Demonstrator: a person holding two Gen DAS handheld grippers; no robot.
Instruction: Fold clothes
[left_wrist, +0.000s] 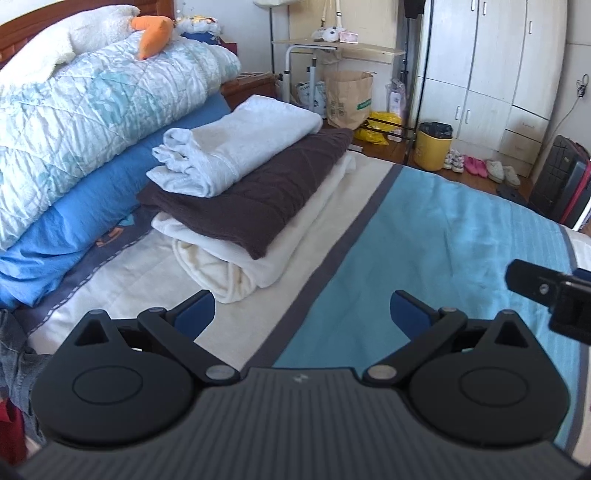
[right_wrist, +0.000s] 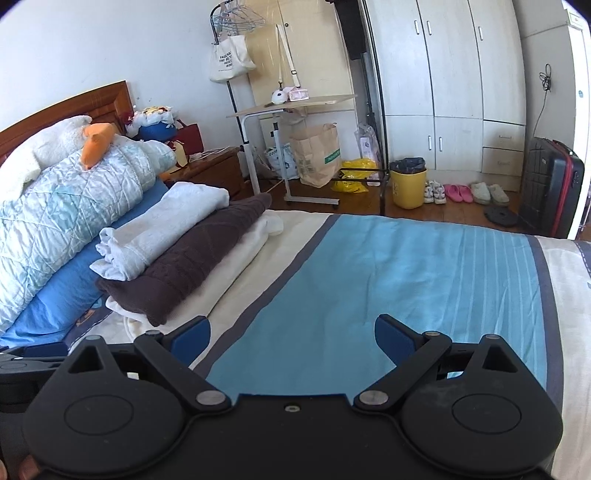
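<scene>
A stack of folded clothes lies on the bed to the left: a white garment (left_wrist: 236, 147) on top, a dark brown one (left_wrist: 258, 206) under it, a cream one (left_wrist: 229, 266) at the bottom. The same stack shows in the right wrist view, with the white garment (right_wrist: 162, 229), the brown one (right_wrist: 192, 258) and the cream one (right_wrist: 247, 247). My left gripper (left_wrist: 302, 312) is open and empty above the bedsheet, just right of the stack. My right gripper (right_wrist: 291, 338) is open and empty over the blue stripe. Part of the right gripper (left_wrist: 554, 295) shows at the right edge of the left wrist view.
The bed (right_wrist: 369, 277) has a blue and cream striped sheet. A quilt (left_wrist: 92, 110) and blue bedding (left_wrist: 74, 221) are piled at the left. Beyond the bed are a side table (right_wrist: 295, 107), paper bag (right_wrist: 317, 155), yellow bin (right_wrist: 408, 186), shoes, suitcase (right_wrist: 550, 188) and wardrobe (right_wrist: 443, 74).
</scene>
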